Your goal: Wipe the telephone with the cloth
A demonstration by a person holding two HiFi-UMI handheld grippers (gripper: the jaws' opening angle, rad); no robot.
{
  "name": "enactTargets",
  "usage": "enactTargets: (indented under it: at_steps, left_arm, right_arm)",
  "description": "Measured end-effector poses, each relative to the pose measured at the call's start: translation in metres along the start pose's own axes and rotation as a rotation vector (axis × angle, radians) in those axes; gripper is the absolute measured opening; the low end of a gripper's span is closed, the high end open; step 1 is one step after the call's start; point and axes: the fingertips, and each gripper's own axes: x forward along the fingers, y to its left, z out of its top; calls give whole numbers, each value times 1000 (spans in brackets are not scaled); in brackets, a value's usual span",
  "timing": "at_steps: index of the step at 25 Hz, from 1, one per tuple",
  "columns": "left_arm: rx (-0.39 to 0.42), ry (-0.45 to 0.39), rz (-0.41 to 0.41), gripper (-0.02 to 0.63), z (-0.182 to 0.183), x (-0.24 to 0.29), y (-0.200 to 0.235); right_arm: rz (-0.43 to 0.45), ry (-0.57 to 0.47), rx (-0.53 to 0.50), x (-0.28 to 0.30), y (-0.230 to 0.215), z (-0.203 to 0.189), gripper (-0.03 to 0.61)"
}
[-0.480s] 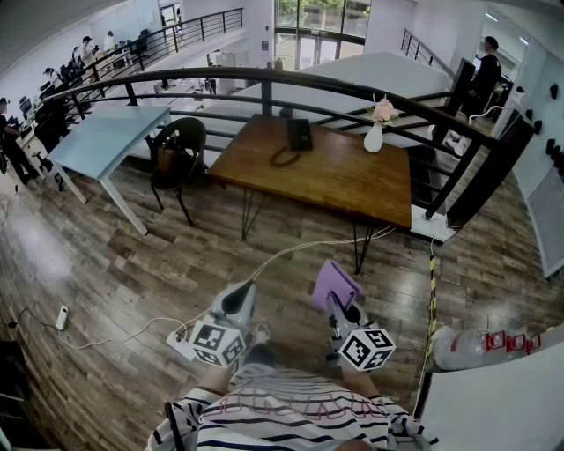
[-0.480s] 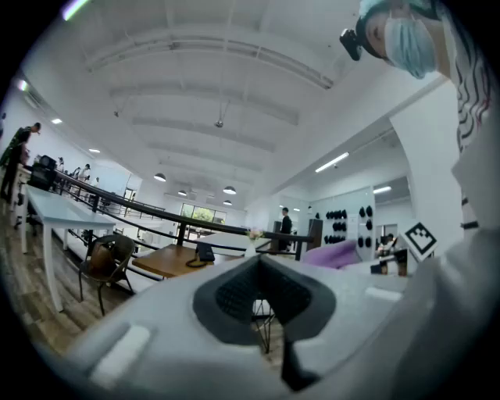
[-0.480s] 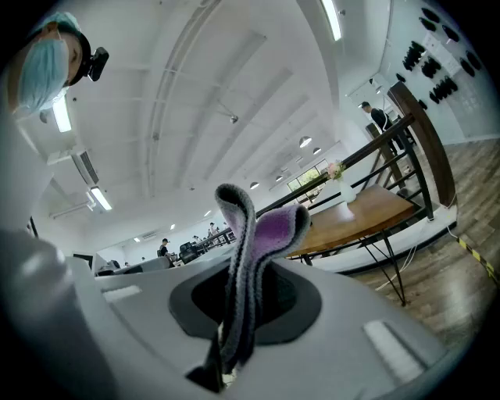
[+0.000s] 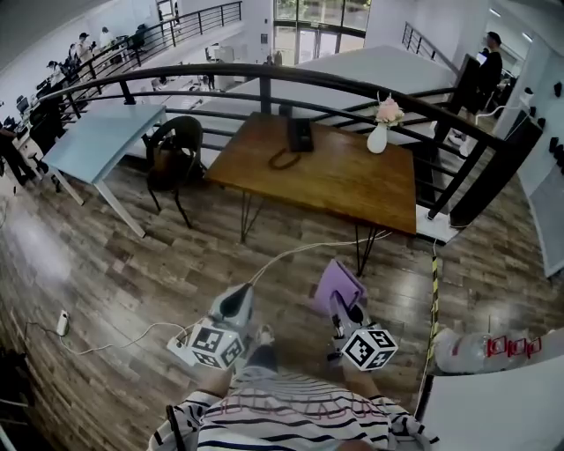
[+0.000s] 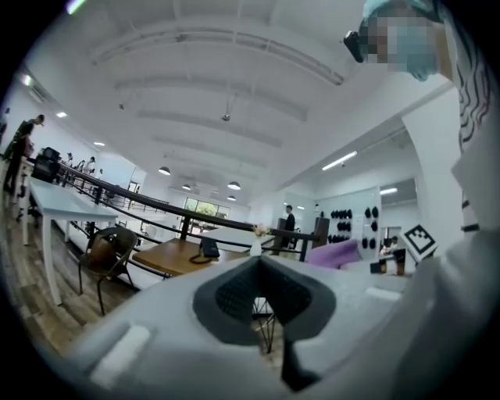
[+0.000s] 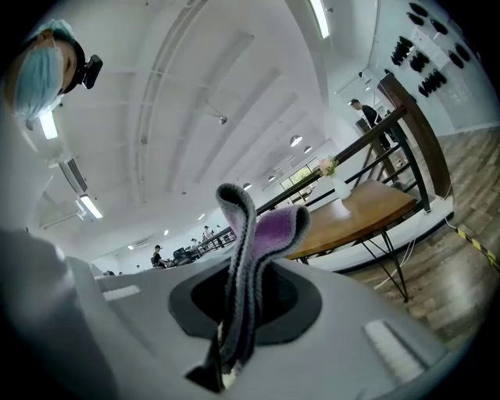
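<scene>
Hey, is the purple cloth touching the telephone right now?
Apart. The head view shows the cloth pinched in the right tongs above the floor, while the telephone sits on the wooden table, well ahead.

Bright and even throughout, daylight pouring from windows [image 4: 322, 18] at 12 o'clock in the head view. Pale glare on the floor [image 4: 31, 247] at 9 o'clock; only faint shadow beneath the table [image 4: 326, 172]. Strong fisheye bending, dark corners all round. In the gripper views, ceiling lights [image 5: 340, 161] blown white; left gripper [image 5: 259, 262] and right gripper [image 6: 244, 281] soft at 6 o'clock, cloth [image 6: 269, 230] sharper.
</scene>
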Motion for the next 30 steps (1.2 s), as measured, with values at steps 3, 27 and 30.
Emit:
enactTargets:
  at_steps: [3, 27, 30]
  left_arm:
    - [-8, -6, -20, 2, 8, 34, 23]
    - [-37, 31, -135, 2, 65, 257, 200]
    - [-48, 36, -126, 2, 58, 282, 198]
  right_arm:
    - [-16, 5, 6, 33, -13, 11, 37]
    - [-114, -39, 5, 281, -68, 100, 37]
    - [-113, -33, 4, 292, -92, 114, 37]
